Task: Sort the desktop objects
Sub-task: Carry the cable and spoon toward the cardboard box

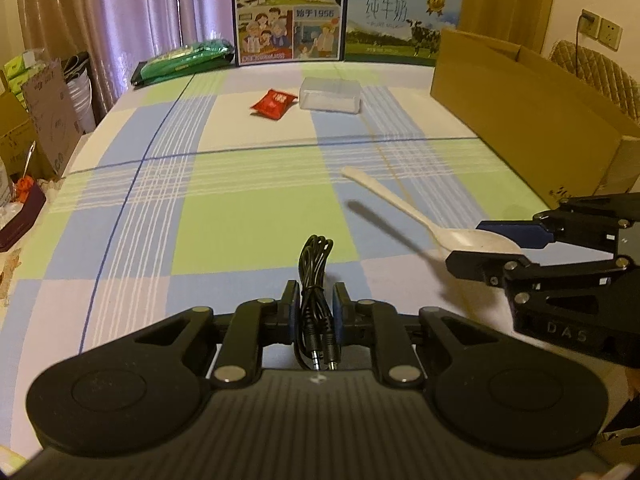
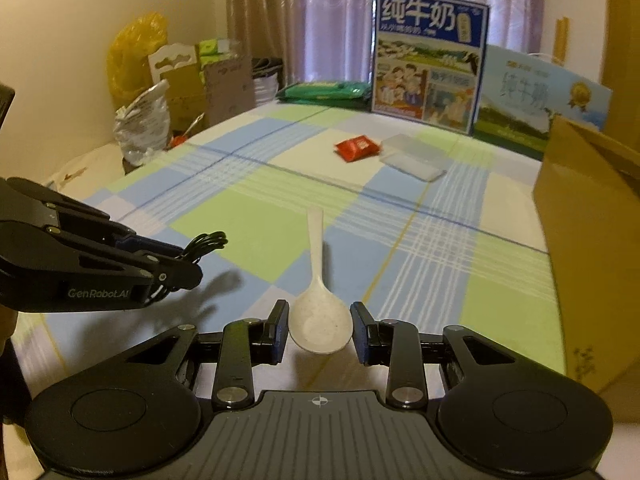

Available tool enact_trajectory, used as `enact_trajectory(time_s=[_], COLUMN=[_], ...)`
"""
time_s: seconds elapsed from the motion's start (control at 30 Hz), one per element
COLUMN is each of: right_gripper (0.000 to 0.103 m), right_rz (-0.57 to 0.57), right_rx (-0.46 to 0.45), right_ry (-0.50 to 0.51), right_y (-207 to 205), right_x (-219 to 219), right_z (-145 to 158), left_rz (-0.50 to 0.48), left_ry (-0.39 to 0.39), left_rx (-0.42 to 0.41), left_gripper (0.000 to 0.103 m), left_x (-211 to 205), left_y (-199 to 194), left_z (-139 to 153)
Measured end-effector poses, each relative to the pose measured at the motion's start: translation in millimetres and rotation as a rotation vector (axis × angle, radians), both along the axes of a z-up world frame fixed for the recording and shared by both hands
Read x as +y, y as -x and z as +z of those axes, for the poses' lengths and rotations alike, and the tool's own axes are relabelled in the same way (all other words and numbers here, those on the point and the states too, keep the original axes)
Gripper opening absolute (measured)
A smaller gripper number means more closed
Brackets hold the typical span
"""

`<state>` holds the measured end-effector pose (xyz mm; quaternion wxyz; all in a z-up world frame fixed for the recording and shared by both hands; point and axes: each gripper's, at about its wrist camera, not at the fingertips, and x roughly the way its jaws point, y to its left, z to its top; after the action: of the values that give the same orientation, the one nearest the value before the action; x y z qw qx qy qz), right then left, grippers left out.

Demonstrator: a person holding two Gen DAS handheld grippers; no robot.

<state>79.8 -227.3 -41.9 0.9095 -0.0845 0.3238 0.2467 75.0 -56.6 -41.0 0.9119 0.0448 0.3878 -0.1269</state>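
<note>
My left gripper [image 1: 317, 308] is clamped on a coiled black audio cable [image 1: 316, 280], the two plugs pointing back at me and the loop sticking out past the fingertips, held above the checked tablecloth [image 1: 240, 208]. My right gripper [image 2: 320, 330] has its jaws around the bowl of a white rice spoon [image 2: 320, 320]; in the right wrist view I see slim gaps on both sides of the bowl, while from the left wrist view the fingers sit above and below it, so I cannot tell whether they truly pinch it. The handle points away from me over the cloth, and its shadow falls on the cloth beneath it.

Further off, near the middle of the table, a red snack packet [image 1: 274, 103] lies just left of a clear plastic box [image 1: 331, 94]. An open cardboard box [image 1: 528, 120] runs along the right side. At the far edge stand two milk cartons [image 1: 289, 12], with a green packet [image 1: 188, 58] to their left.
</note>
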Motion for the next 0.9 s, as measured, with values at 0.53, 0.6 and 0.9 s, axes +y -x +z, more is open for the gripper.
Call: enact_trajectory(time_s=[0.53, 0.6, 0.9], right_gripper=[0.03, 0.03, 0.03], right_rz=[-0.184, -0.223, -0.42], right_rx=[-0.173, -0.194, -0.228], right_ry=[-0.044, -0.052, -0.061], right_y=[18, 17, 6], right_x=[-62, -77, -156], right_z=[81, 91, 117], left_rz=[-0.075, -0.099, -0.221], left_ry=[0.049, 0.062, 0.136], left_rx=[-0.112, -0.123, -0.149], left_gripper=[0.013, 0.013, 0.013], left_x=[-51, -64, -137], left_y=[13, 12, -5], left_z=[70, 78, 109])
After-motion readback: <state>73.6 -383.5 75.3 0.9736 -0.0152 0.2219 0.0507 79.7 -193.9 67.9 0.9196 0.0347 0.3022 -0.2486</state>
